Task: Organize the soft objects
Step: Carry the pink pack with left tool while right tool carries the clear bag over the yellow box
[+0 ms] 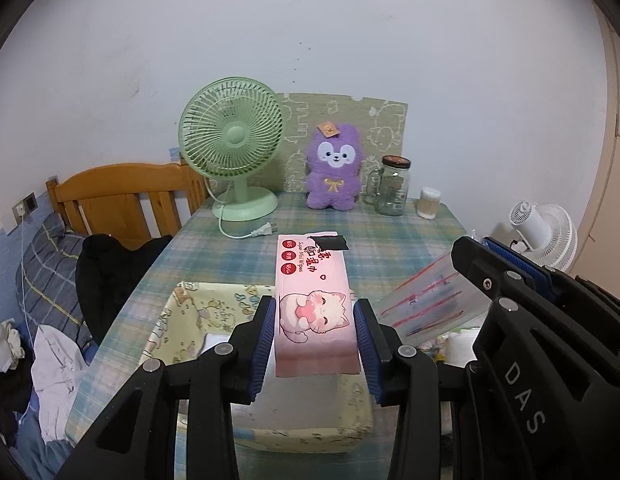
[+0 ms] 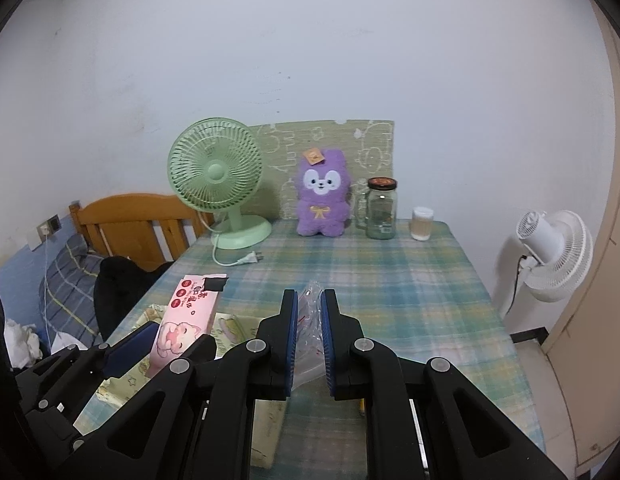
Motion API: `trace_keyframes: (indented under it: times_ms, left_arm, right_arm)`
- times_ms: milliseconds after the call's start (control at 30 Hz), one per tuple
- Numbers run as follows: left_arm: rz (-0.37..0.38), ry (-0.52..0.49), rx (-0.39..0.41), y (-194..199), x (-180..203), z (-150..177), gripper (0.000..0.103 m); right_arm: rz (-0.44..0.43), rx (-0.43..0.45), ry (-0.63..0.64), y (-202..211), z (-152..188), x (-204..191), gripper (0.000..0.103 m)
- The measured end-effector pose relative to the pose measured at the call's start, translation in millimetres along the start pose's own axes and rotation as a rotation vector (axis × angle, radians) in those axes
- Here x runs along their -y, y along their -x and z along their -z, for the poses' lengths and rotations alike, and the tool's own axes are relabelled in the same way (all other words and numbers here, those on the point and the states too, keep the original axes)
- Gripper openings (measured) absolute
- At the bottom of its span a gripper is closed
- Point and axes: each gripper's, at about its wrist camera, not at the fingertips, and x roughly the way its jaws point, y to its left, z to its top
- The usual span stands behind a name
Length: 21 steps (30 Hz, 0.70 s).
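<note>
My left gripper [image 1: 315,308] is shut on a pink pack of wet wipes [image 1: 310,272] with a cartoon cat, its blue pads pressing both long sides. The pack hangs over a yellow fabric basket [image 1: 182,320] at the table's near edge. In the right wrist view the same pack [image 2: 186,320] and left gripper [image 2: 166,340] show at lower left, over the basket [image 2: 122,392]. My right gripper [image 2: 310,298] is shut on a clear plastic bag with red stripes [image 2: 310,344]. From the left wrist, that bag [image 1: 426,304] and right gripper [image 1: 480,246] lie to the right. A purple plush toy [image 1: 334,168] sits upright at the table's back.
On the plaid tablecloth [image 1: 390,236] stand a green desk fan [image 1: 232,140] with a loose plug, a glass jar [image 1: 392,186] and a cotton-swab tub [image 1: 429,202]. A white fan [image 1: 546,236] stands off the right edge. A wooden headboard [image 1: 122,196] and bedding lie left.
</note>
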Motion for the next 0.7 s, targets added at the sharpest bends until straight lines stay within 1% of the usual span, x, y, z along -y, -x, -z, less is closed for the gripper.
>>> trace_keyframes:
  times_ms: [233,400,700]
  left_arm:
    - [-0.017,0.013,-0.011,-11.6,-23.1,-1.8,0.04]
    - [-0.033,-0.006,-0.026,-24.4,-36.3,0.3,0.04]
    - [-0.058,-0.012,-0.088,-52.7,-61.2,12.8,0.04]
  right_arm:
    - [-0.029,-0.016,0.017,-16.6,-1.6,-23.4,0.015]
    - [-0.044,-0.026,0.021,-31.8,-1.3,-35.3,0.015]
    - [-0.074,-0.09,0.026,-68.9,10.7,-54.8,0.015]
